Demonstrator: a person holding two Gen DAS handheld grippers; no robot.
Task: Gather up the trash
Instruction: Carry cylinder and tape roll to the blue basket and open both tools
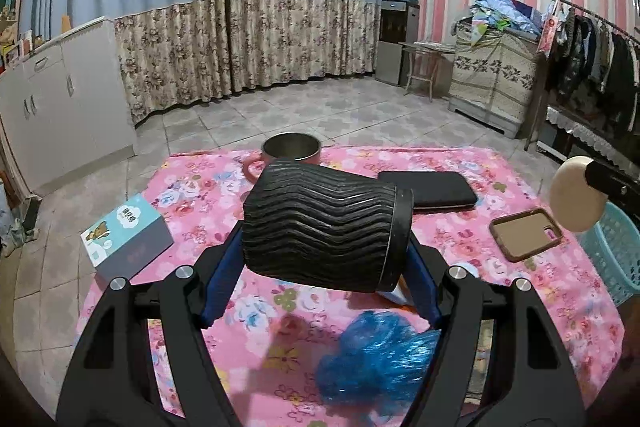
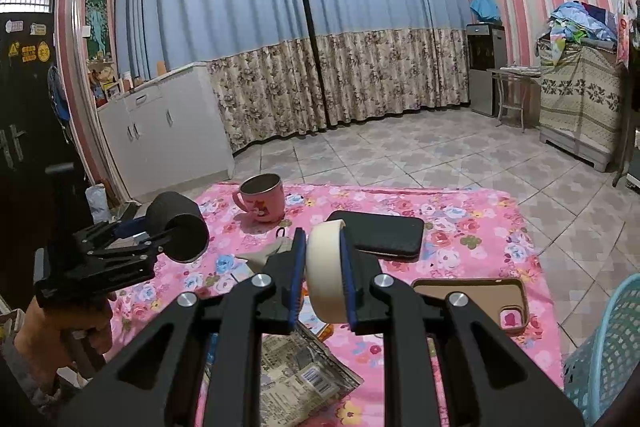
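Note:
My left gripper (image 1: 324, 247) is shut on a black ribbed cup (image 1: 324, 227), held on its side above the pink floral tablecloth (image 1: 224, 195); it also shows in the right wrist view (image 2: 180, 227). My right gripper (image 2: 322, 279) is shut on a cream tape roll (image 2: 326, 275), which shows at the right edge of the left wrist view (image 1: 574, 193). A crumpled blue plastic bag (image 1: 376, 359) lies under the left gripper. A printed paper wrapper (image 2: 296, 375) lies under the right gripper.
A pink mug (image 2: 262, 201), a black wallet (image 2: 380, 233), a brown phone case (image 2: 476, 301) and a small boxed carton (image 1: 128, 241) lie on the cloth. A turquoise mesh basket (image 2: 608, 355) stands off the table's right side. White cabinets (image 2: 168, 131) stand at left.

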